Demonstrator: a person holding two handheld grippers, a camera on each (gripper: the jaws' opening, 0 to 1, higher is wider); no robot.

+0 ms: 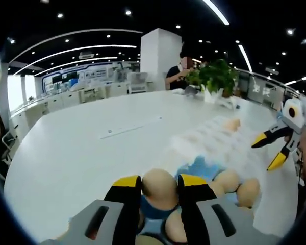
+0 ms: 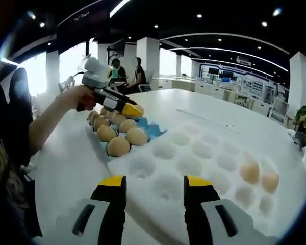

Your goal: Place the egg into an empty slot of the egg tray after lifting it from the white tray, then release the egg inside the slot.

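My left gripper [image 1: 159, 181] is shut on a tan egg [image 1: 159, 190], its yellow-tipped jaws pressing on both sides. Right under it, more eggs [image 1: 227, 180] lie in a blue tray [image 1: 200, 167]. The right gripper view has the left gripper [image 2: 132, 109], held by a hand, over that cluster of eggs [image 2: 118, 146] on the blue tray [image 2: 154, 128]. A white egg tray [image 2: 194, 153] with many empty slots lies past it and holds two eggs [image 2: 249, 172] at its far end. My right gripper [image 2: 155, 182] stands open over the egg tray's near edge, and it is also in the left gripper view [image 1: 269, 151].
Everything rests on a large white table [image 1: 81, 148]. A potted plant [image 1: 214, 76] stands at the table's far side, with a seated person [image 1: 177, 71] behind it. A person's forearm [image 2: 48, 120] reaches in from the left of the right gripper view.
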